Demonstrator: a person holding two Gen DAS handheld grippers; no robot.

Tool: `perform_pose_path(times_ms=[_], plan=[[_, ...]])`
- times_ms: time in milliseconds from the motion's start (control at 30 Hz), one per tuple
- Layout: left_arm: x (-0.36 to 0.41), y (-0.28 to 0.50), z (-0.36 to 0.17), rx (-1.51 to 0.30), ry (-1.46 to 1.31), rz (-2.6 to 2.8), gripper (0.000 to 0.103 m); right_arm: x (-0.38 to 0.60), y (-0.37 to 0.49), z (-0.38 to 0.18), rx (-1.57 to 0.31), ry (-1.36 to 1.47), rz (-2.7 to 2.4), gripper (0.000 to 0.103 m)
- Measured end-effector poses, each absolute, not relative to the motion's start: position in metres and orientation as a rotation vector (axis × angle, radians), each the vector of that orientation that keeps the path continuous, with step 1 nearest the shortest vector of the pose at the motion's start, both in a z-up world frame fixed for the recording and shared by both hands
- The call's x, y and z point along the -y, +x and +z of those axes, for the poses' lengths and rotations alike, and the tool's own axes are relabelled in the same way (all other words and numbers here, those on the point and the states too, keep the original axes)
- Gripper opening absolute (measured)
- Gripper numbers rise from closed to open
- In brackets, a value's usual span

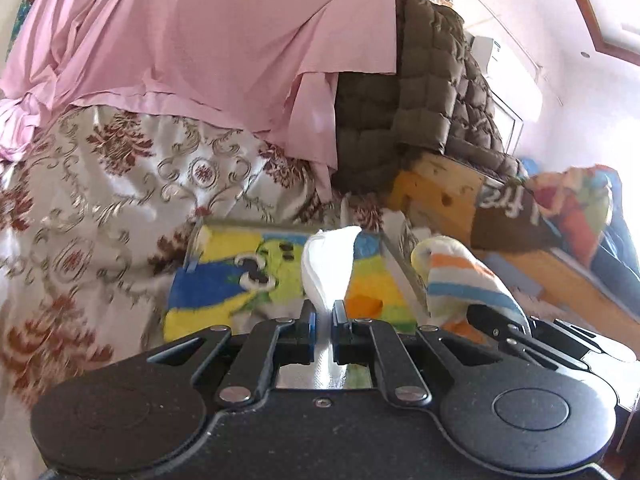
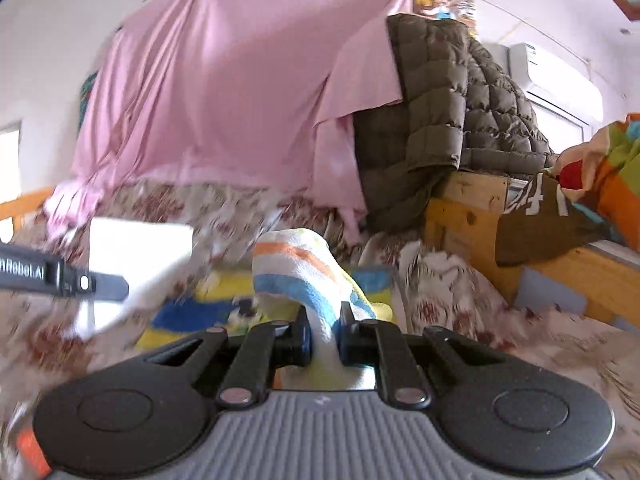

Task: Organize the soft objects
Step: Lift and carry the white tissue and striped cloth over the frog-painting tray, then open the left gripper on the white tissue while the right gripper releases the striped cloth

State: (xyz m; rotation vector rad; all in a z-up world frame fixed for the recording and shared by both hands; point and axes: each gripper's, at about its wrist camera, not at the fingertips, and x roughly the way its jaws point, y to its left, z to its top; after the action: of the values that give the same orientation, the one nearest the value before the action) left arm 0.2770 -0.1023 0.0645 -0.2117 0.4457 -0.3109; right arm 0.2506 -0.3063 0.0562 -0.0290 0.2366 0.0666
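My left gripper (image 1: 324, 314) is shut on a white cloth (image 1: 326, 264) that stands up between its fingers. My right gripper (image 2: 325, 316) is shut on a striped towel (image 2: 300, 276) with orange, blue and white bands. The striped towel also shows in the left wrist view (image 1: 460, 276), just right of the white cloth, with the right gripper's fingers (image 1: 496, 322) under it. The white cloth shows blurred at the left of the right wrist view (image 2: 136, 256). Both are held above a clear box (image 1: 394, 256) holding a bright cartoon towel (image 1: 240, 280).
A floral bedspread (image 1: 100, 208) covers the bed. A pink sheet (image 1: 192, 40) hangs behind it. An olive quilted jacket (image 1: 436, 92) drapes over a wooden frame (image 1: 436, 184). A brown printed cloth (image 1: 508, 216) and colourful fabric (image 1: 576, 204) lie on the frame at right.
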Motion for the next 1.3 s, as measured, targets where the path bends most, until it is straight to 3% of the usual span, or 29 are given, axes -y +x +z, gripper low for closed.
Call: perform_pose_path(times_ms=[400, 800, 1067, 1167, 1300], plan=[[0.150, 0.420, 0.013, -0.549, -0.224, -0.357, 0.007, 0.344, 0.357, 0.009, -0.300, 0.078, 0.023, 0.014], [0.174, 0.461, -0.022, -0.742, -0.174, -0.279, 0.008, 0.344, 0.381, -0.013, -0.442, 0.109, 0.002, 0.016], [0.184, 0.454, -0.021, -0.765, -0.077, -0.233, 0.018, 0.345, 0.378, -0.009, -0.441, 0.106, -0.009, 0.035], [0.184, 0.449, -0.017, -0.757, -0.066, -0.223, 0.021, 0.347, 0.375, -0.006, -0.429, 0.109, -0.009, 0.050], [0.182, 0.443, -0.009, -0.736, -0.063, -0.196, 0.041, 0.351, 0.369, 0.001, -0.406, 0.118, -0.007, 0.066]])
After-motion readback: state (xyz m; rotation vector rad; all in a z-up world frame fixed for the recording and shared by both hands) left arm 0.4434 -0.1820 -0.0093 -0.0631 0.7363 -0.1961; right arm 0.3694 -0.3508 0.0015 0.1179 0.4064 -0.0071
